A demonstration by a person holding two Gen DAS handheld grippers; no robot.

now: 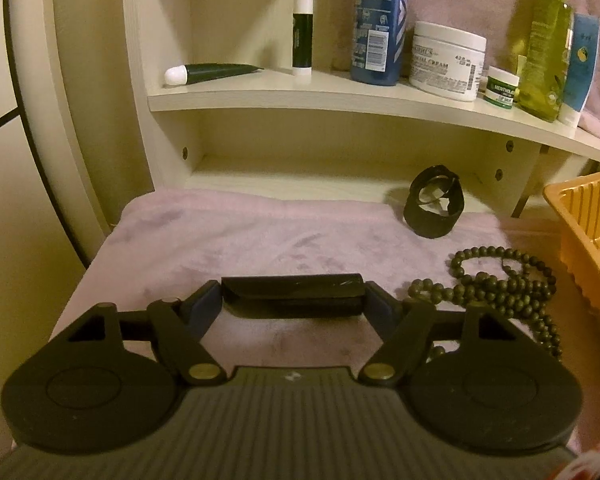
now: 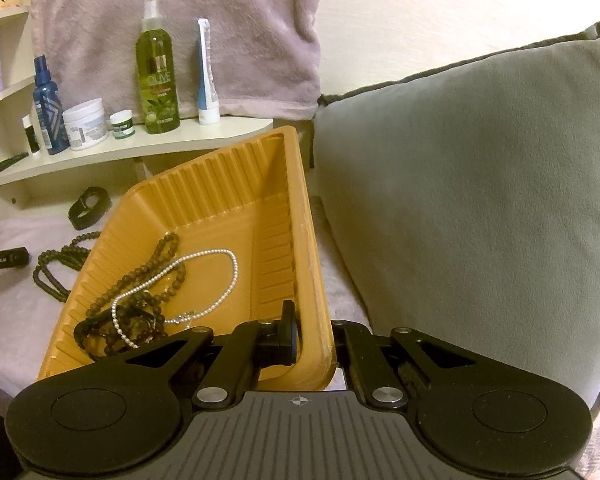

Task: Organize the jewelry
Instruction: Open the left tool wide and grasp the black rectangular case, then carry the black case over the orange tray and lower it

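Two fingers (image 2: pixel 290 330) on tray rim (image 2: pixel 320 280)

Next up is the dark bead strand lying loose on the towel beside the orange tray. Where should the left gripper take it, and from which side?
Take the dark bead strand at its bunched middle, where several loops overlap and give the pads more to close on than one thin line. Come from above, angled in from the open towel side, since the orange tray blocks the far side. The left gripper first needs to drop the black bar between its fingers.
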